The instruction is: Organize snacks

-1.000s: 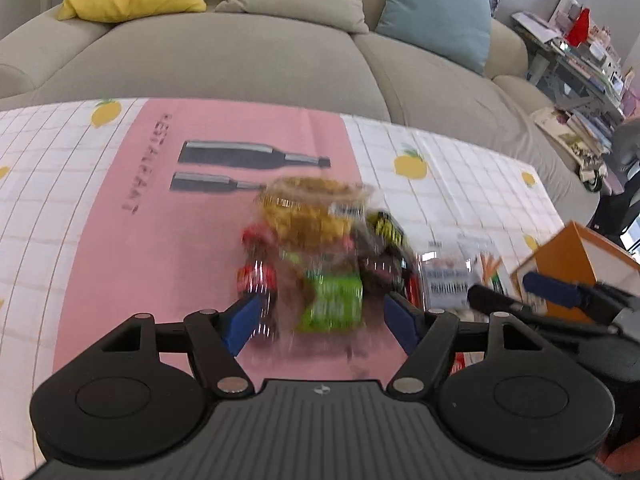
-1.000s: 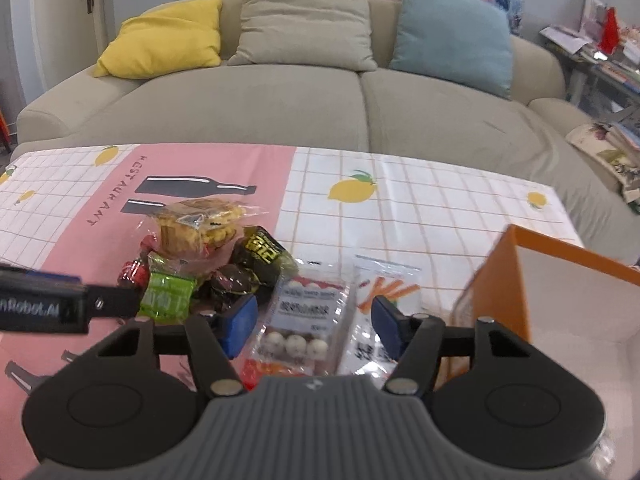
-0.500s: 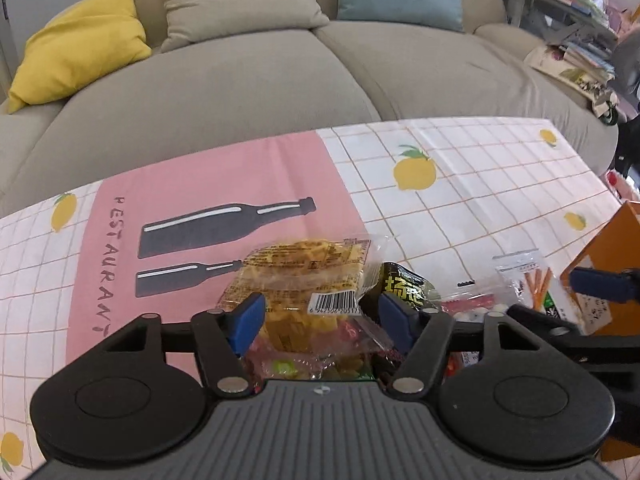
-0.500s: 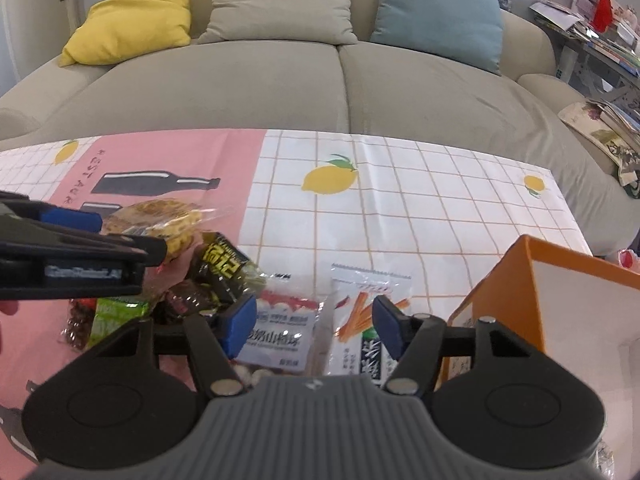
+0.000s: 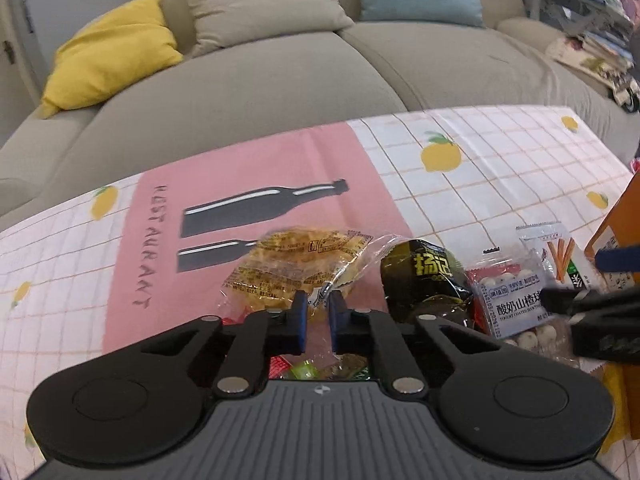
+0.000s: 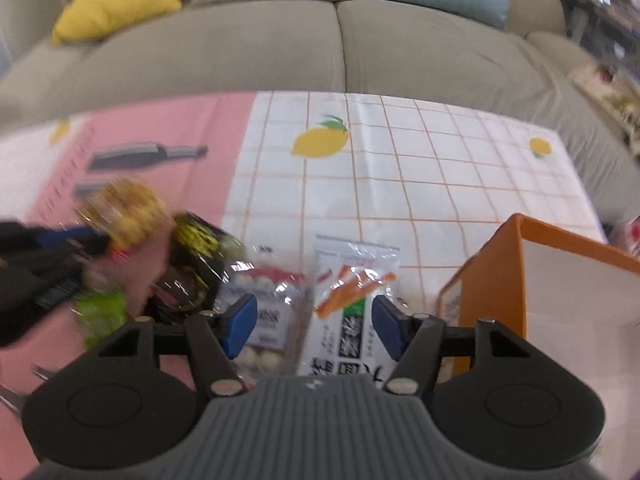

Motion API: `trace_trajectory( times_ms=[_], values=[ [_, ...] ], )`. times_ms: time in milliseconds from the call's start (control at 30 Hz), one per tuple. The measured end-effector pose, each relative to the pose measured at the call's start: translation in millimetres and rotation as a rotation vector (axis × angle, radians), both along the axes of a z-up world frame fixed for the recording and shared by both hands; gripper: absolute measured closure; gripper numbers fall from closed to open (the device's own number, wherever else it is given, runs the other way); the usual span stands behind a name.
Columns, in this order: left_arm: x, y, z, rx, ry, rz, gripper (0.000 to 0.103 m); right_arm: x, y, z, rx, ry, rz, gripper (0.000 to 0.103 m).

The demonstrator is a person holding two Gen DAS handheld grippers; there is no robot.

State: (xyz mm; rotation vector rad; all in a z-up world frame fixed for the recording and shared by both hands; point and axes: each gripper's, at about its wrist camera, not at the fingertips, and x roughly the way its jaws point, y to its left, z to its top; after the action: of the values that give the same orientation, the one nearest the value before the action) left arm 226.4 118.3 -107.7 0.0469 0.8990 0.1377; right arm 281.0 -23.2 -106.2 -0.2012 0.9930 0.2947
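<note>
Where snacks crowd: black packet (image 5: 424, 280) beside yellow packet (image 5: 296, 268); orange box (image 6: 532, 280) rightward

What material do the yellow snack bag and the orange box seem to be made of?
Yellow snack bag: thin clear plastic film, glossy; it crinkles and glints. Orange box: probably cardboard, matte; flat stiff walls with thin edges, white inside.
</note>
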Motion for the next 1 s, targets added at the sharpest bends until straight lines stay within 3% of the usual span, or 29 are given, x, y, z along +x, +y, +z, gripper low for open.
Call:
trace_trajectory(
  times_ms=[133,200,300,333,433,467,633,833,1000],
  values=[
    [-22,8,11,-0.048,-0.007,0.033,0.096,-8,8,-14,-0.085,0.022,0.034,0.039],
    [-33,11,15,-0.077,-0.005,0.051,0.097,-9,6,-17,-0.069,0.015,0.028,0.04],
    [-53,12,19,-0.119,-0.011,0.076,0.098,-13,7,-15,-0.028,0.052,0.03,0.068],
    [-60,12,21,-0.131,-0.014,0.084,0.099,-17,8,-13,-0.026,0.051,0.038,0.088],
    [-79,13,22,-0.173,-0.009,0.108,0.099,-28,15,-13,-0.002,0.074,0.061,0.095],
    [-84,13,22,-0.181,-0.01,0.112,0.099,-31,14,-14,0.026,0.087,0.066,0.103],
    [-110,8,22,-0.213,0.016,0.128,0.1,-58,15,-21,0.096,0.159,0.1,0.103],
    [-132,-1,11,-0.268,0.078,0.114,0.098,-92,8,-29,0.101,0.208,0.123,0.103],
    [-143,1,9,-0.346,0.064,0.148,0.079,-108,-12,-24,0.113,0.188,0.095,0.1]
  ],
)
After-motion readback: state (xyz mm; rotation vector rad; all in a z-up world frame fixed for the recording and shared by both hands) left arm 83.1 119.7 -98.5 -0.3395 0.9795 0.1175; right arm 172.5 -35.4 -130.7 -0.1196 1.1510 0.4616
